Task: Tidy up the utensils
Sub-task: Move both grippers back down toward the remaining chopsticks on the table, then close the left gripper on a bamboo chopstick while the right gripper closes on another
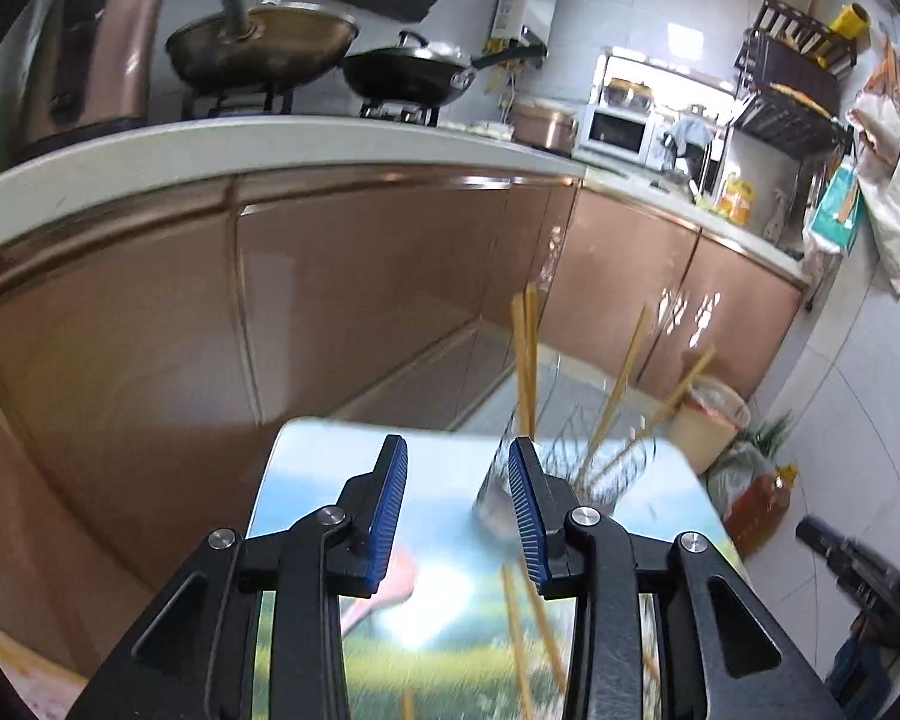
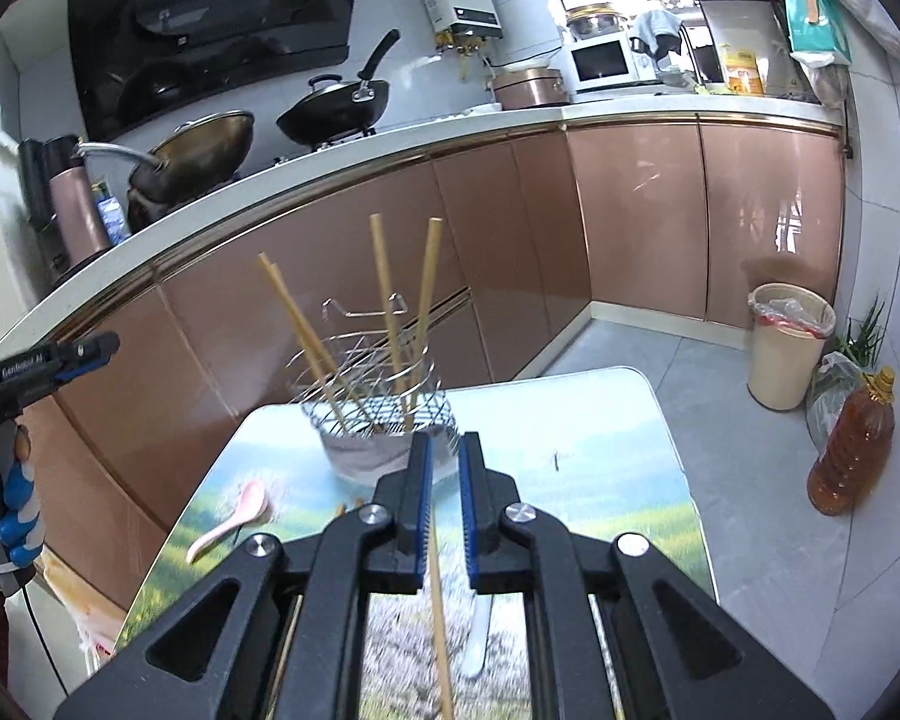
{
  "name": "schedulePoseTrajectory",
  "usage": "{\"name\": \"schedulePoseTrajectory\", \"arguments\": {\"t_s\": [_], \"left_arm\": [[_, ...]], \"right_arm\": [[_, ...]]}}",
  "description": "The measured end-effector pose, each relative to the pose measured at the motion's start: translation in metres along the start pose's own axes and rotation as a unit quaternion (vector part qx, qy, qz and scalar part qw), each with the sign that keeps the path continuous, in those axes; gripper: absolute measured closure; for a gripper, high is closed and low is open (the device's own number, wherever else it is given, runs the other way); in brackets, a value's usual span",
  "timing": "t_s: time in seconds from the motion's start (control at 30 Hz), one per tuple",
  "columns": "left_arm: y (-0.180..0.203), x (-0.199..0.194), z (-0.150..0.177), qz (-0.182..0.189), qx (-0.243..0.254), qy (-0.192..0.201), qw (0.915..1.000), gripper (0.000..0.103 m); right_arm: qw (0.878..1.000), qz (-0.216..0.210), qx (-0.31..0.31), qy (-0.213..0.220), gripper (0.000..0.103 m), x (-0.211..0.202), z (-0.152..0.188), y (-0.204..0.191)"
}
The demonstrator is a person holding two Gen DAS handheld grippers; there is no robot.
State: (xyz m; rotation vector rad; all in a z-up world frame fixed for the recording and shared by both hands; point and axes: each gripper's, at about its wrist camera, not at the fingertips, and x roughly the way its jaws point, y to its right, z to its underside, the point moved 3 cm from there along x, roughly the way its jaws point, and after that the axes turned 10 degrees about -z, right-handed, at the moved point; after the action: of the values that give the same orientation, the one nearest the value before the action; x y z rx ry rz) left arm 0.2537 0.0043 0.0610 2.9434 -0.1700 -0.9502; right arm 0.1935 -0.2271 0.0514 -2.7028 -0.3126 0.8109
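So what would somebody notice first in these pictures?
Probably the wire utensil holder at the far end of the small picture-topped table, with chopsticks sticking up from it. Then the pink spoon lying to its left, and two woks on the stove behind.

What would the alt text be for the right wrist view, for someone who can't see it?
The right gripper holds a wooden chopstick in its nearly shut jaws, above a picture-printed table. Ahead stands a wire utensil holder with four chopsticks upright in it, a pink spoon lying to its left. Kitchen cabinets and a stove fill the background.
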Motion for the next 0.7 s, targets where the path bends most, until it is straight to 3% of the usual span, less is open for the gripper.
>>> {"name": "schedulePoseTrajectory", "arguments": {"t_s": [0.23, 0.47, 0.7], "left_arm": [[-0.022, 0.004, 0.056, 0.0, 0.006, -0.094, 0.9956, 0.068], [-0.026, 0.036, 0.126, 0.003, 0.042, -0.205, 0.9778, 0.069], [-0.023, 0.07, 0.169, -0.008, 0.061, -0.258, 0.9641, 0.069]], "right_arm": [[0.999, -0.012, -0.01, -0.049, 0.094, -0.004, 0.021, -0.025], [0.994, -0.023, -0.013, -0.104, 0.093, 0.017, 0.048, -0.039], [0.99, -0.027, -0.017, -0.14, 0.093, 0.038, 0.067, -0.047]]}}
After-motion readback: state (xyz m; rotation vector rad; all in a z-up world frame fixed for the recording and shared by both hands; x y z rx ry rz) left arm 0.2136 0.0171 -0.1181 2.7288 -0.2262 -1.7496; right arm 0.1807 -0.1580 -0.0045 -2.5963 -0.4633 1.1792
